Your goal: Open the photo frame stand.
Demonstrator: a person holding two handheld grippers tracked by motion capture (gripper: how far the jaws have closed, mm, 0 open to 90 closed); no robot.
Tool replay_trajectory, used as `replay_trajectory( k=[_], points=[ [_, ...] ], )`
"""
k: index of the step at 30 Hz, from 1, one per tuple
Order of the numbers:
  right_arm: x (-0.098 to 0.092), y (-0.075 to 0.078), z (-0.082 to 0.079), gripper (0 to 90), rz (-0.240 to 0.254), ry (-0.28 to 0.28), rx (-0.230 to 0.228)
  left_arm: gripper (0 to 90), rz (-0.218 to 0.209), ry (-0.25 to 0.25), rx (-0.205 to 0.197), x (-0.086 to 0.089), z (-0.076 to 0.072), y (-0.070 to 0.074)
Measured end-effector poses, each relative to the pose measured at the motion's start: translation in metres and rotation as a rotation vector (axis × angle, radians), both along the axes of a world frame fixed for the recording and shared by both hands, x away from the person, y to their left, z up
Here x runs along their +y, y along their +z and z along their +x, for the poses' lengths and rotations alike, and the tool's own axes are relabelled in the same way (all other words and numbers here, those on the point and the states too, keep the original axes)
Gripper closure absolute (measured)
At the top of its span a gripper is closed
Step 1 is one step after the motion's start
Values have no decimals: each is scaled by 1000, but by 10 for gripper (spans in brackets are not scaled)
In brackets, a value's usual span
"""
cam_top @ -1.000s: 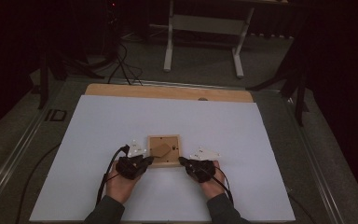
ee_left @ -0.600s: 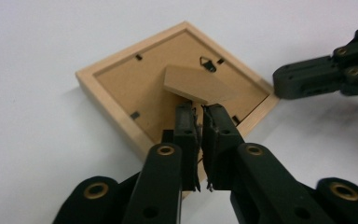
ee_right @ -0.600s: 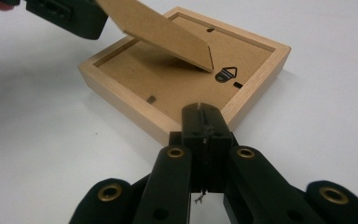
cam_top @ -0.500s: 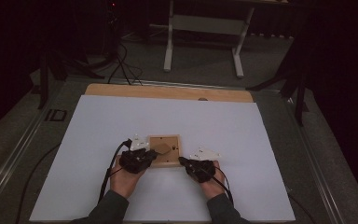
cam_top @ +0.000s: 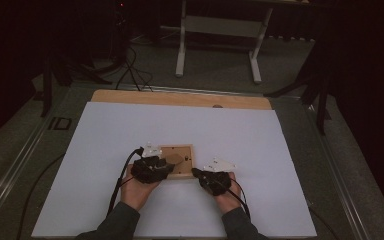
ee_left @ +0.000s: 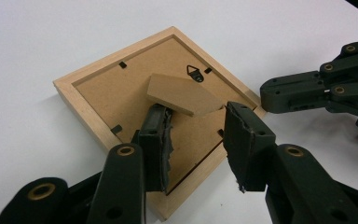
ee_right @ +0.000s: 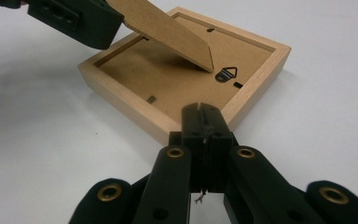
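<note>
Risk, stand: the left gripper (ee_left: pixel 196 140) has just been opening, and its pads now stand apart on either side of the stand's (ee_left: pixel 182 94) lower end without pressing it. With nothing gripping it, the raised flap could drop flat against the backing again, or be knocked sideways if the gripper pulls away crookedly.
Risk, frame: the right gripper (ee_right: pixel 204 122) has its jaws together, the tip pressed at the frame's (ee_right: pixel 135 112) near rim. It only braces the frame and does not hold it, so a push from the left side could slide the frame across the white sheet (cam_top: pixel 290 150).
Risk, hinge: the stand looks like thin fibreboard; levering it past its natural angle would likely crease or tear it where it joins the backing.
Frame, place: face down on the white sheet, near the person's edge of the table, between the two grippers.
Frame, look: pale wooden rim, square, brown board back held by small dark tabs, one metal hanging loop (ee_left: pixel 194 72) near a corner.
Stand, look: a brown tapered flap, lifted at an angle off the backing, its free end in the air.
Left hand (cam_top: pixel 139 190): low, beside the frame's left side.
</note>
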State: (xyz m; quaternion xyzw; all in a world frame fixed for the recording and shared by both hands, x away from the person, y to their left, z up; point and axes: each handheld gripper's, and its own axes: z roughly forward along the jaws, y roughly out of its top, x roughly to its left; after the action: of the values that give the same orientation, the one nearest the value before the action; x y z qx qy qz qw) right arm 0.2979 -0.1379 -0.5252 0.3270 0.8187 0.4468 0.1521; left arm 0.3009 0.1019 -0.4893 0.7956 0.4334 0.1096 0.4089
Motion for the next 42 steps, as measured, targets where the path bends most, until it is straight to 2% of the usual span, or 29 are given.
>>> replay_trajectory(
  k=[17, 29, 36, 42],
  points=[
    [0, 0, 0, 884, -2, 5, 1, 573, -55, 46, 95, -5, 12, 0],
    [1, 0, -1, 880, -1, 9, 0, 553, -100, 63, 136, -6, 20, 1],
    [2, 0, -1, 880, -8, 11, -7, 553, -126, 91, 157, -7, 26, -1],
    [2, 0, -1, 880, -9, 13, -10, 561, -133, 108, 171, -7, 31, -3]
  ],
)
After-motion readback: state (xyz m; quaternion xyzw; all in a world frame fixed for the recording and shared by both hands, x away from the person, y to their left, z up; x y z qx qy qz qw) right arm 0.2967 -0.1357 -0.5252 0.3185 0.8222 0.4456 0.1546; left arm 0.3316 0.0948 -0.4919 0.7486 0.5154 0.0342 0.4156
